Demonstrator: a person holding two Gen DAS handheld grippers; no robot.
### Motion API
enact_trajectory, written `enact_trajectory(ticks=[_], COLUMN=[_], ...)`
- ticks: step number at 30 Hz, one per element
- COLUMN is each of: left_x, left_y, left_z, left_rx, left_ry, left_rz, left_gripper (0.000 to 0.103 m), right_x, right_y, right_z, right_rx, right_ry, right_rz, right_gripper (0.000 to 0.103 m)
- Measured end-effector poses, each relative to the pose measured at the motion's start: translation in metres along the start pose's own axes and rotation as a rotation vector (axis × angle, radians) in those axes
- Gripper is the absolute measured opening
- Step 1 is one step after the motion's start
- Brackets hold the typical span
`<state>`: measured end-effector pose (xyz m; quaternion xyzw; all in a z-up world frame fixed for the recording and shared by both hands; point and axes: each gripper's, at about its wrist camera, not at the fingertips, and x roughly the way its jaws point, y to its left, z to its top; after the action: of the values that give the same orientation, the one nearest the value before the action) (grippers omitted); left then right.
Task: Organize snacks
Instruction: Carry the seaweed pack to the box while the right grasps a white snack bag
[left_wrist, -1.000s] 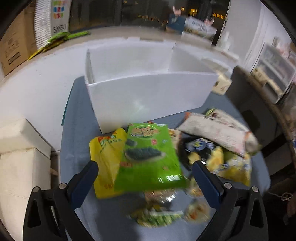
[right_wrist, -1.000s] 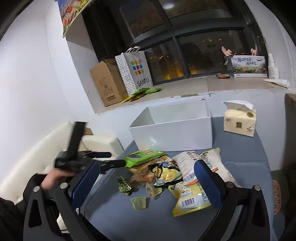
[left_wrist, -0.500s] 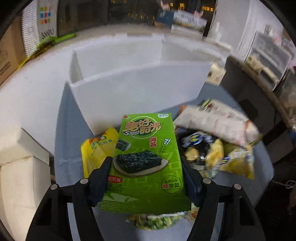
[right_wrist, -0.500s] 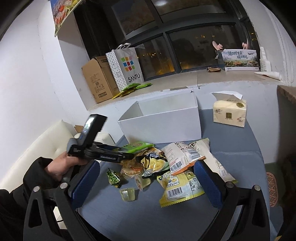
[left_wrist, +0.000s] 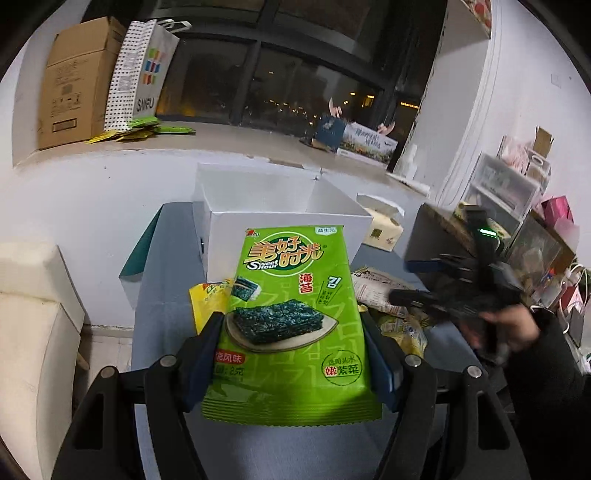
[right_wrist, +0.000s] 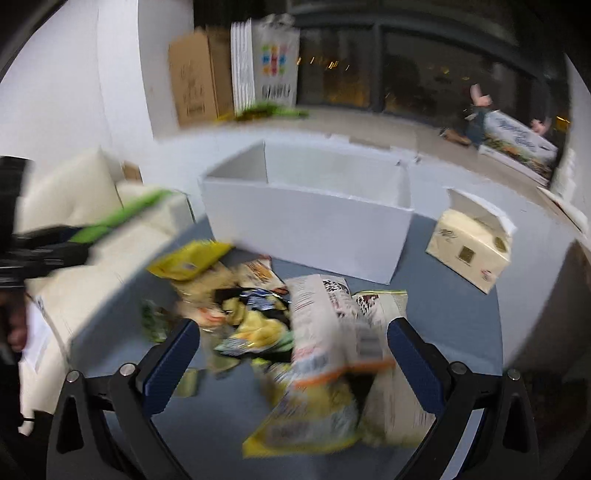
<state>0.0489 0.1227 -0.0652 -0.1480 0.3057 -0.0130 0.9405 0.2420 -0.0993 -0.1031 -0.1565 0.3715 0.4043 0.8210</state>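
Blue-padded fingers (left_wrist: 201, 354) of the left gripper (left_wrist: 291, 354) were clamped against both side edges of a flat, glossy green seaweed packet (left_wrist: 291, 321), held lifted above the grey tabletop (left_wrist: 162, 295) in front of the open white cardboard box (left_wrist: 280, 221). The packet's front read "Sweet Hour" under large yellow Chinese characters, with a picture of a dark seaweed slab on a plate (smaller print was illegible). The right gripper (right_wrist: 293, 354) had its fingers spread wide and gripped nothing, hovering over a blurred heap of crinkled snack bags (right_wrist: 295, 332), among them a long white barcode-printed bag (right_wrist: 325, 332) and a yellow packet (right_wrist: 188, 258). A cream tissue pack (right_wrist: 469, 251) sat right of the box.
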Motion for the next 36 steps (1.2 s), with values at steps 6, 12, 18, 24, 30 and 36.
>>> enact_trajectory(ticks=[6,12,18,24,30,36], left_x=[-0.005,-0.004,-0.001,0.006,0.046,0.126], left_y=[-0.001,0.003,0.0,-0.001,-0.001,0.015], left_z=[-0.004,-0.008,-0.005,0.021,0.089,0.155], left_rx=[0.006,-0.008,0.002,-0.013,-0.045,-0.099], left_ry=[-0.008,-0.009,-0.016,-0.072,-0.14,-0.11], left_rz=[-0.018,-0.027,-0.03,-0.048,-0.027,0.046], left_gripper=[0.074,0.074,0.074,0.074,0.074,0.074], right_x=[0.073,0.099,0.081,0.013,-0.042,-0.015], right_y=[-0.035,-0.035,-0.031,-0.049,-0.061,-0.074], right_z=[0.028,0.021,0.012,0.022,0.063,0.128], right_rx=[0.054,-0.009,0.003,0.168,0.227,0.271], right_ry=[0.213,0.319,0.306,0.071,-0.14,-0.168], right_rz=[-0.004,-0.012,0.044,0.117,0.086,0.027], right_gripper=[0.103,0.071,0.035,0.035,0.035,0.035])
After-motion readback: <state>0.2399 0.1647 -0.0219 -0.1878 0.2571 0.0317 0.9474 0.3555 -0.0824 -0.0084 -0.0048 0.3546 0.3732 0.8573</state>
